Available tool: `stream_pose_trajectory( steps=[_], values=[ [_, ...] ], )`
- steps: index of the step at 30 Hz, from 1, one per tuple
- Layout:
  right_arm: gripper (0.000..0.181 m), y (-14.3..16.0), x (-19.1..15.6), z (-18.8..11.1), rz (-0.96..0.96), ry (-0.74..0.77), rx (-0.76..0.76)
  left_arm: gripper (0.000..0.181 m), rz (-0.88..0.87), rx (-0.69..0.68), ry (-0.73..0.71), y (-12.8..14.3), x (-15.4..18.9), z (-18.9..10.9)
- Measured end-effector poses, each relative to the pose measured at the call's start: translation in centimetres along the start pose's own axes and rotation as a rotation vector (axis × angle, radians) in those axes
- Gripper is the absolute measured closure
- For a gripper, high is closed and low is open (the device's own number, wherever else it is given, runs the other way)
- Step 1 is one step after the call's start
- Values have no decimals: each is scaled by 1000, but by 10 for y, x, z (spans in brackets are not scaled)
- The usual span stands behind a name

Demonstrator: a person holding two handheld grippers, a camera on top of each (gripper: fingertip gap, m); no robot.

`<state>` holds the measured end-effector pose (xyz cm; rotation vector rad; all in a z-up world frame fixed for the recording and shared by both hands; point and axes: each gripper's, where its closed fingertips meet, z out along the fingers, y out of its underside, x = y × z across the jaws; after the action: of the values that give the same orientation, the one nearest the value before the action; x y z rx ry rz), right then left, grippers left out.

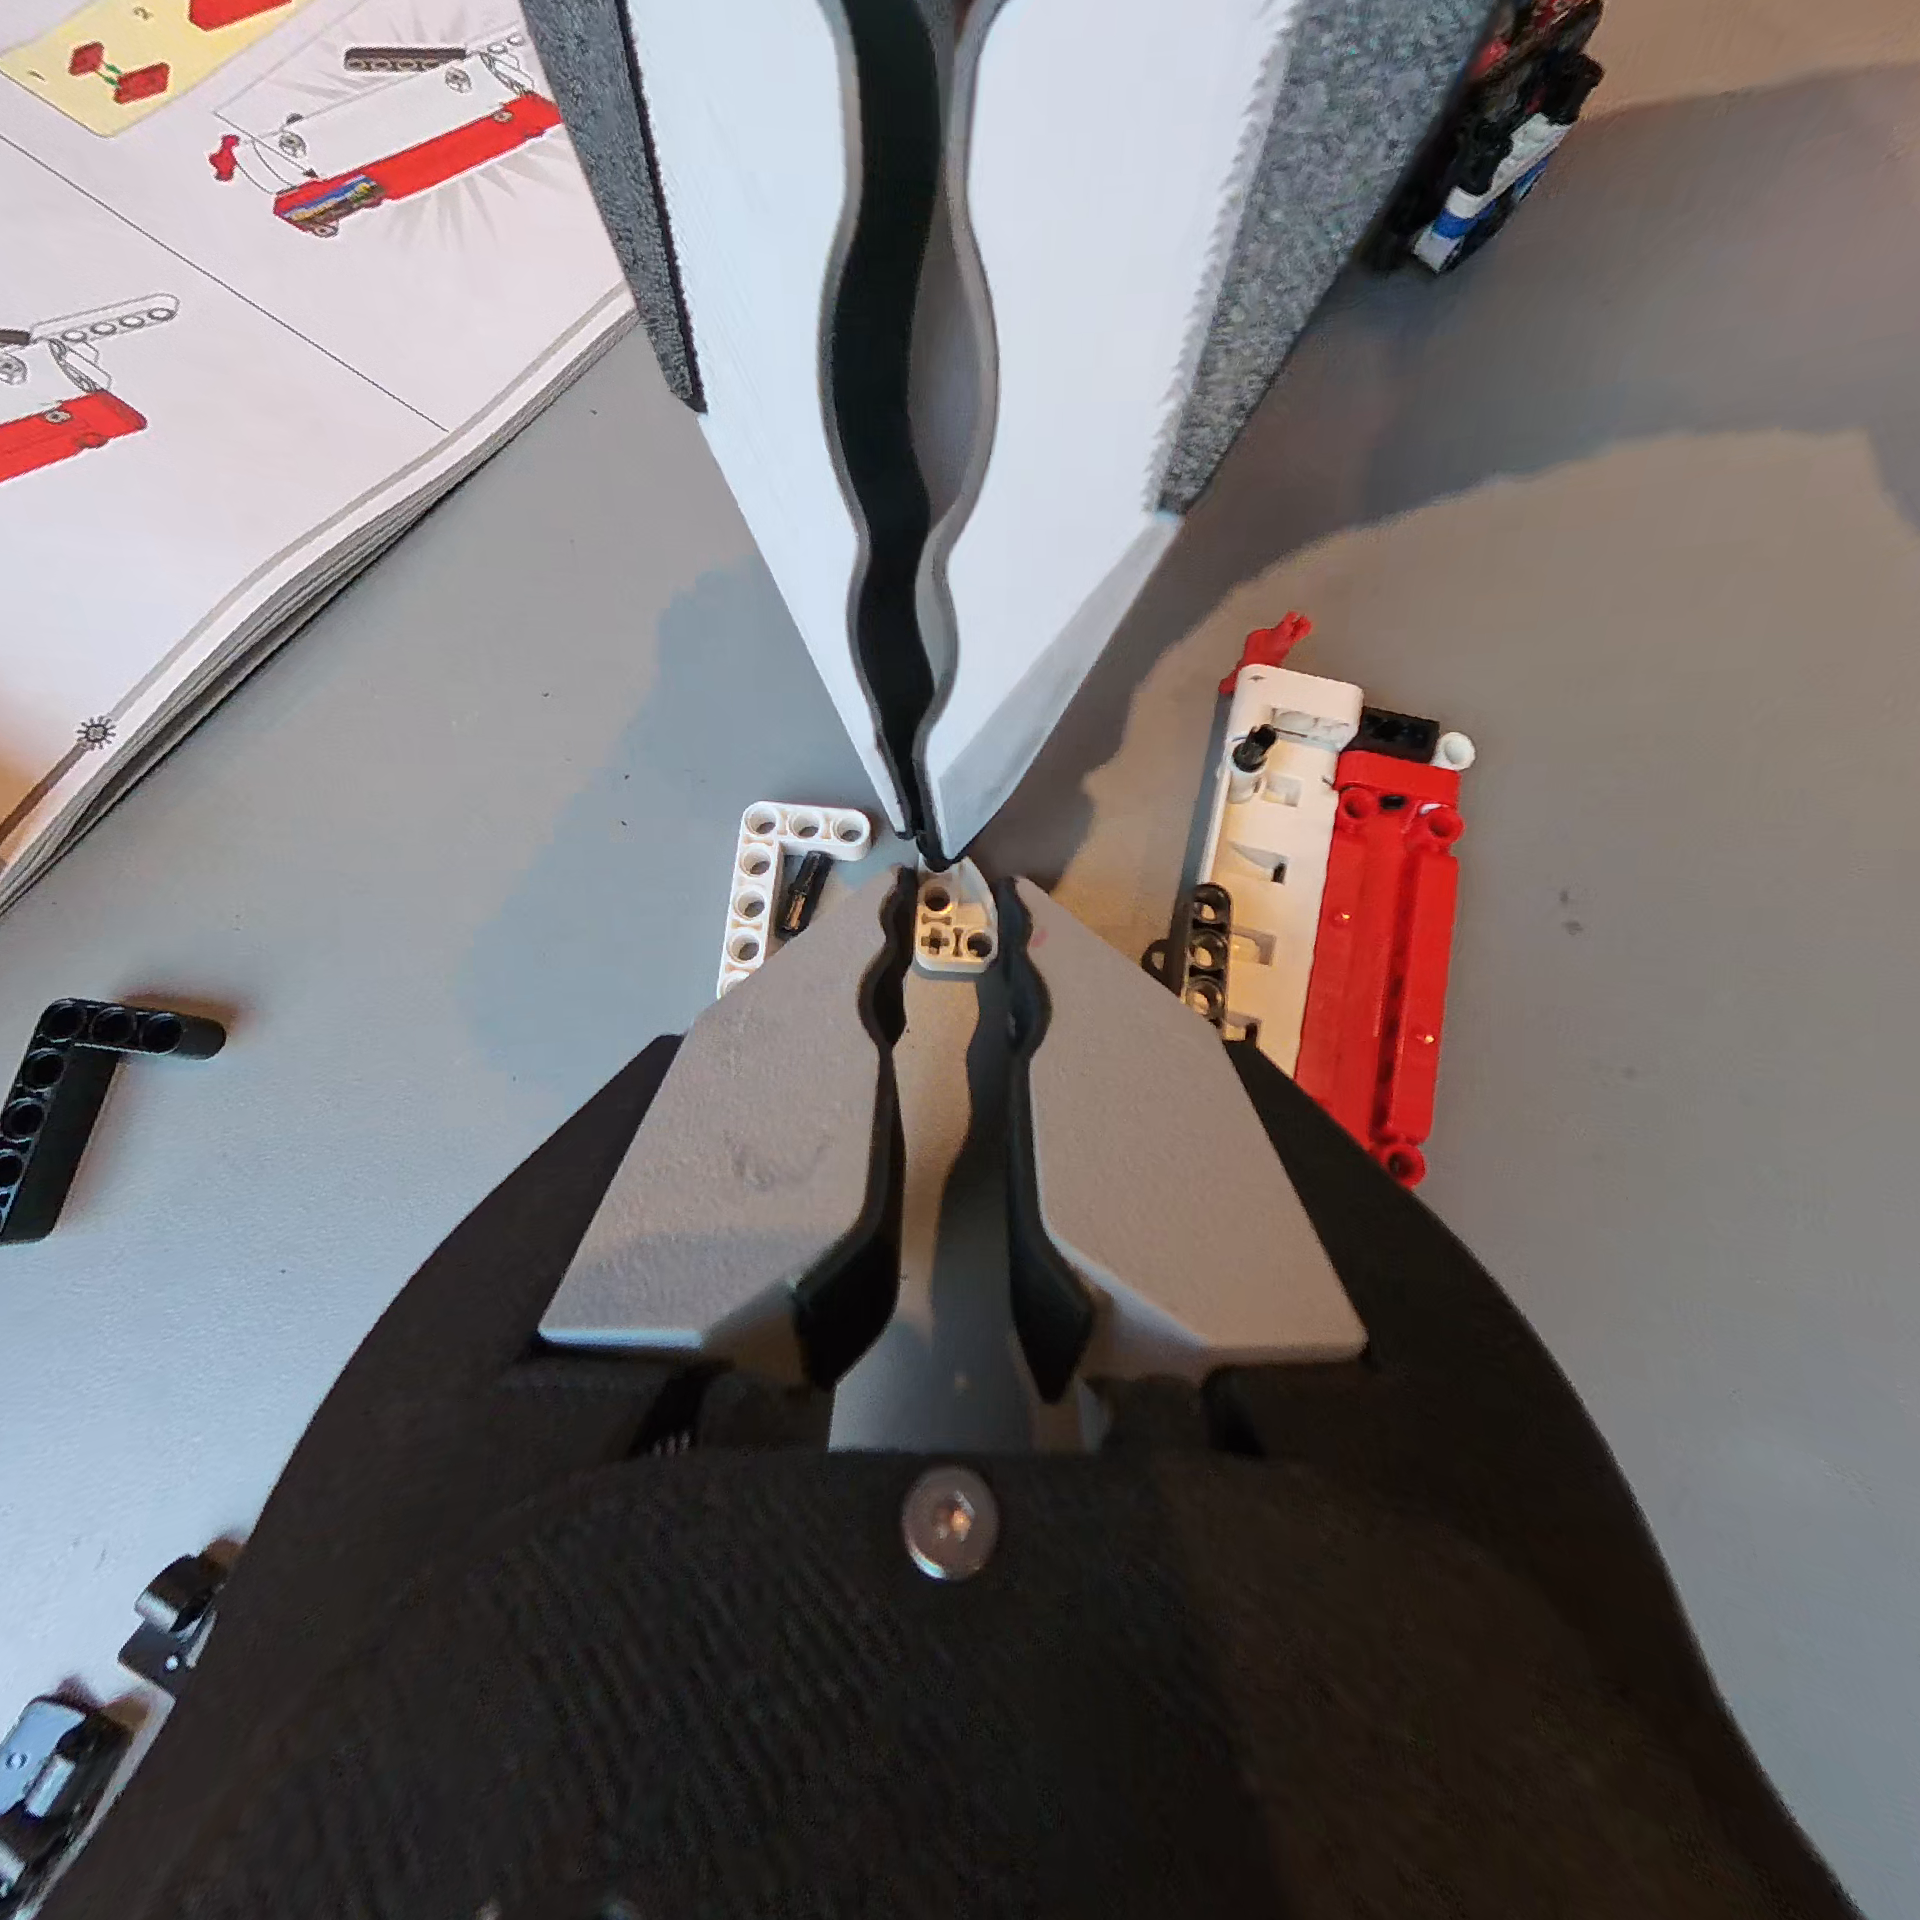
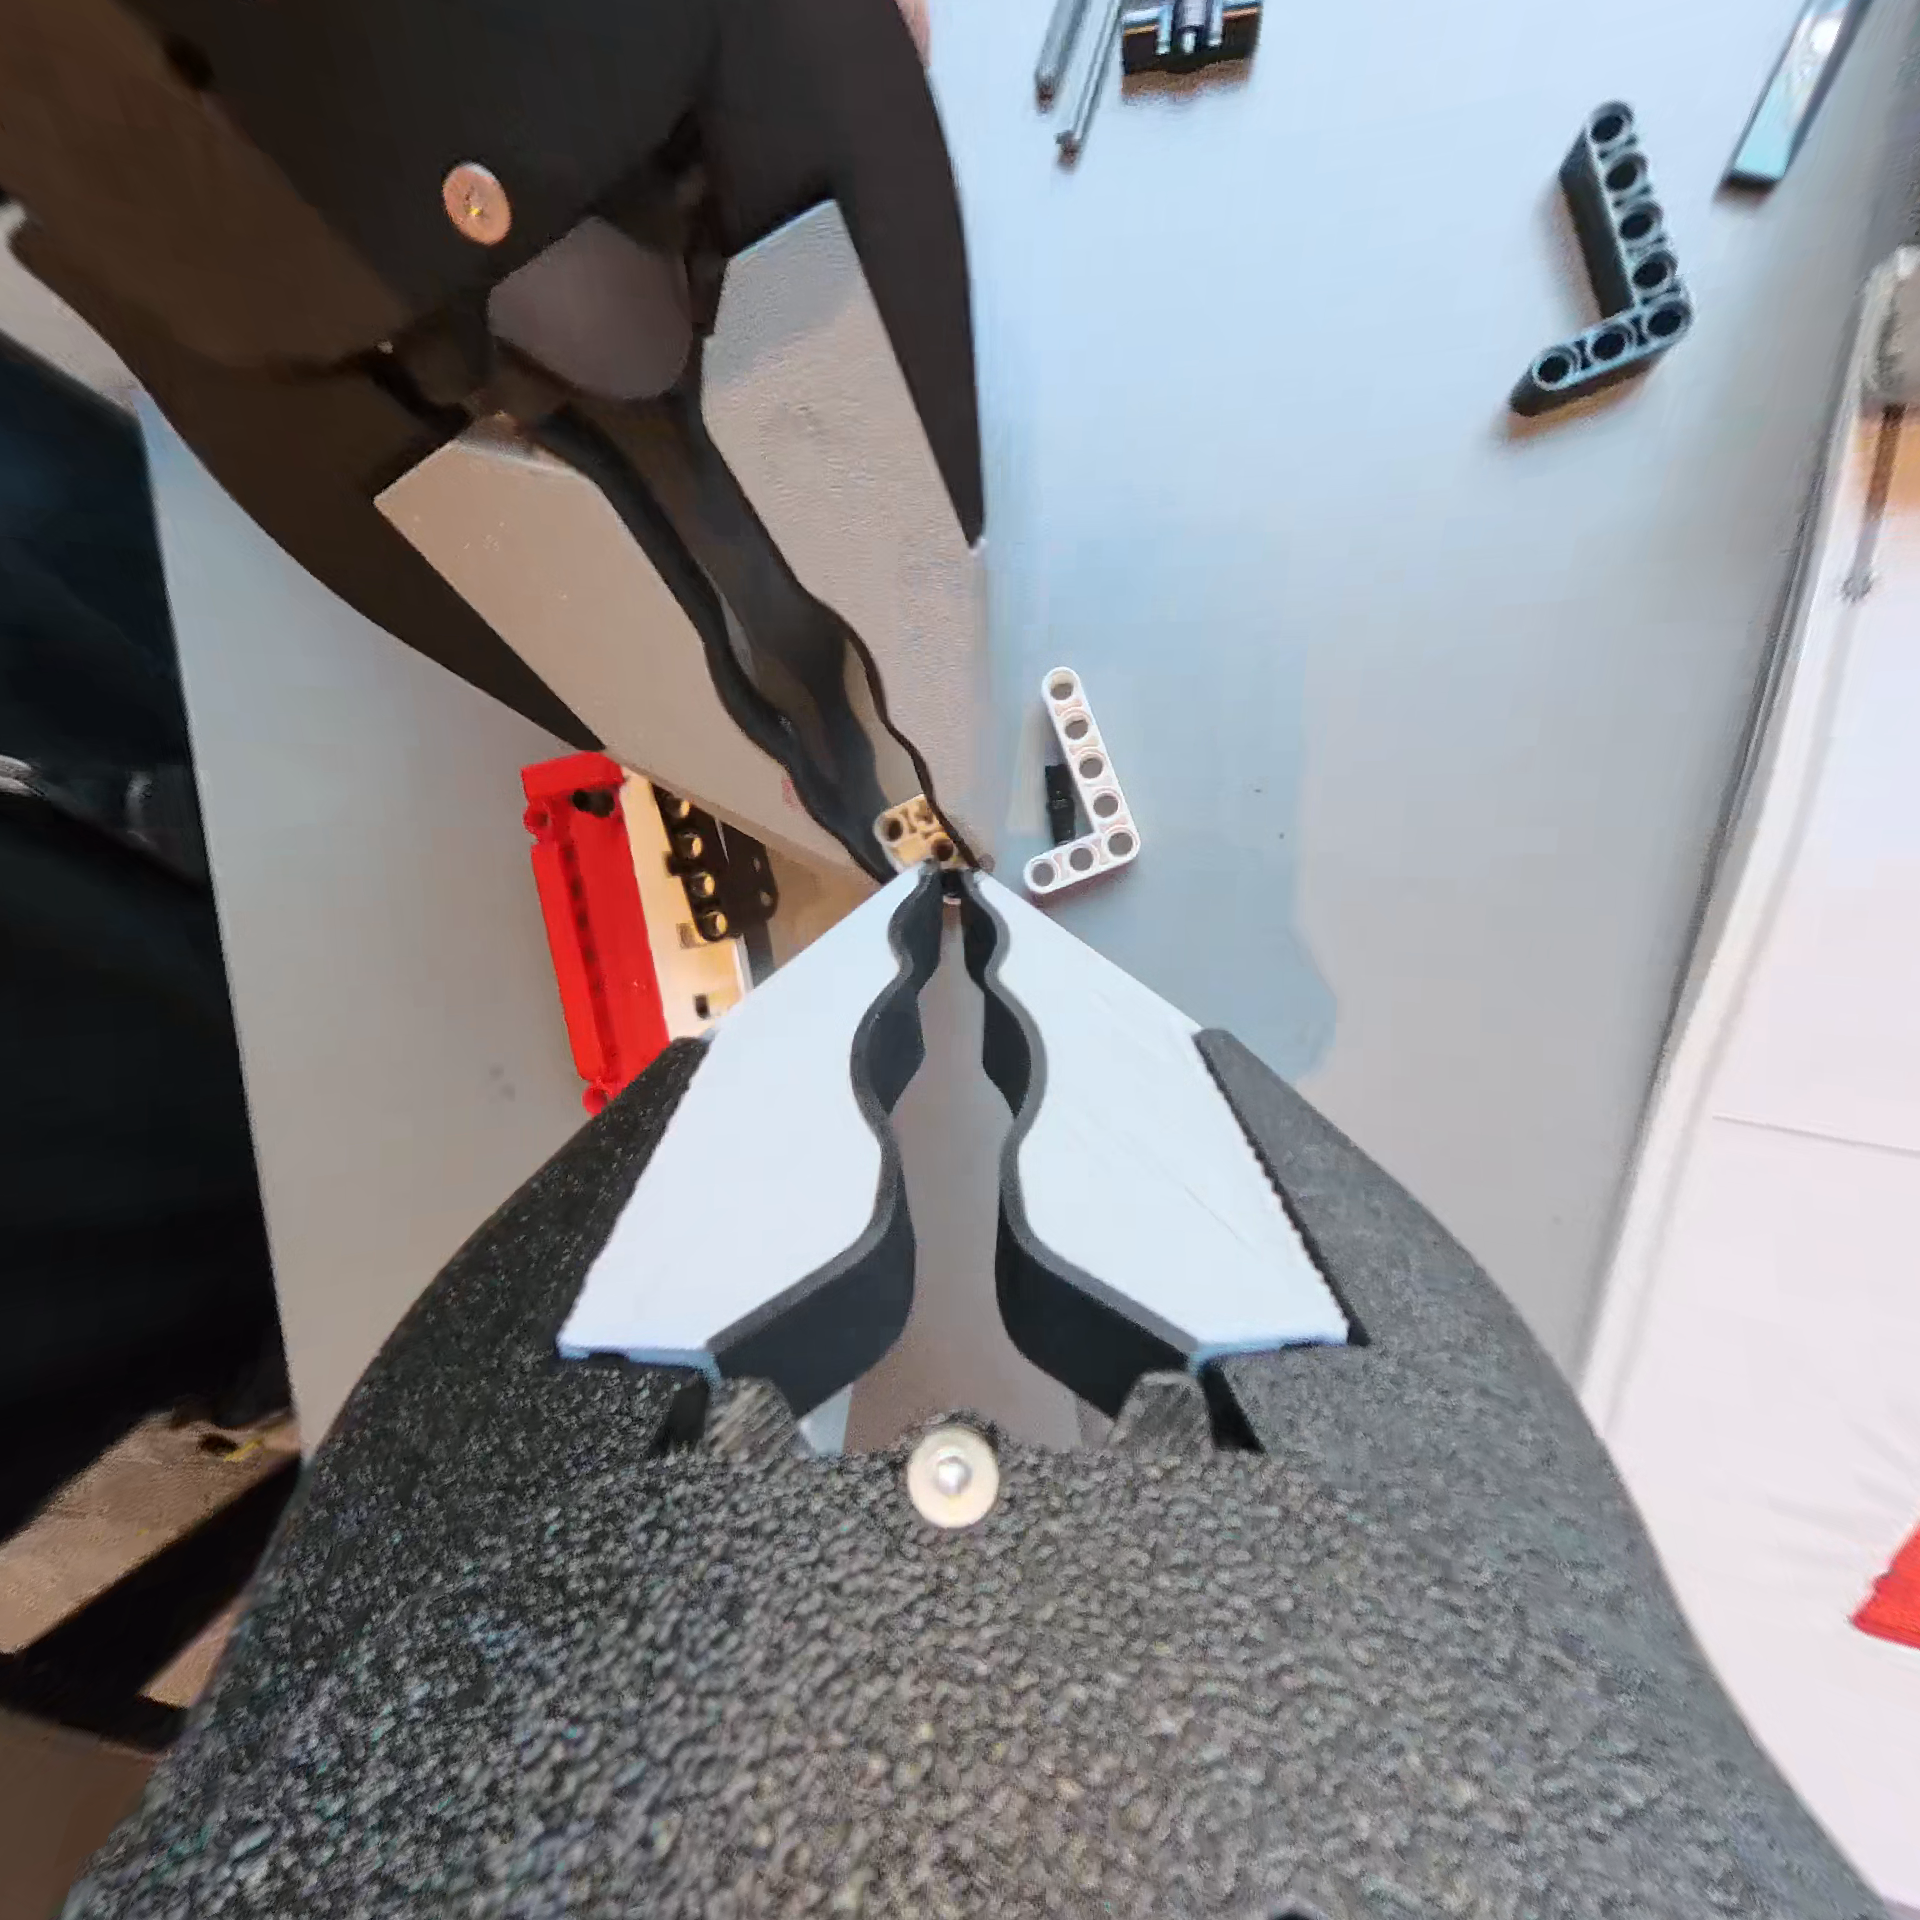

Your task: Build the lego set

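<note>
The grey table (image 1: 1714, 623) carries everything, with the booklet (image 1: 260, 343) lying open at ten o'clock in the left wrist view. At three o'clock from centre sits the red-and-white assembly (image 1: 1340, 914), a black beam pinned to its near side. A black L-beam (image 1: 62, 1101) lies out at nine o'clock, and a white L-beam (image 1: 769, 883) rests just left of centre with a loose black pin (image 1: 805, 890) inside its angle.

Dead centre, the left gripper (image 1: 951, 914) clamps a small white connector (image 1: 954, 925) between its tips, held clear of the table. The right gripper (image 1: 928, 847) comes in from twelve o'clock, its tips pinched almost together on something tiny and black right against the connector's top edge; I can't make out what it is, probably a pin.

From where I stand, the risk is all in that meeting point. If the right tips are pressing a pin into a hole, a slight misalignment could skew it so it jams or pops sideways onto the table. The left grip looks shallow, on the connector's edges only, so a firm push could twist the piece or squeeze it out. Both tips crowd the same spot, so they may also knock each other.
</note>
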<state>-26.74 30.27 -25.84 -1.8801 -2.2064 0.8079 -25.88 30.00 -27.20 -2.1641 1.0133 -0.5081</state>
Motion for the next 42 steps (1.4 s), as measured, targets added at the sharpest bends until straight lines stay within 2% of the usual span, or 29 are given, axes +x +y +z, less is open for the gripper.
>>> stream_pose_trajectory(
  steps=[4,11,17,22,32,36,42],
  values=[
    [178,3,0,0,93,-42,43,169,-1,0,1,0,0,0],
    [177,-1,-1,2,-312,223,-52,169,1,0,-8,0,-1,0],
    [177,-1,-2,2,-508,257,-134,170,-1,0,-5,0,-1,0],
    [178,0,-2,3,-611,308,-130,170,-6,0,0,0,-1,0],
    [177,-1,0,2,-134,51,24,169,-15,1,1,0,-1,0],
    [177,2,1,0,-84,42,69,169,-15,1,2,0,-1,0],
    [178,1,3,-1,-89,108,163,169,-24,2,0,0,-2,0]
  ],
)
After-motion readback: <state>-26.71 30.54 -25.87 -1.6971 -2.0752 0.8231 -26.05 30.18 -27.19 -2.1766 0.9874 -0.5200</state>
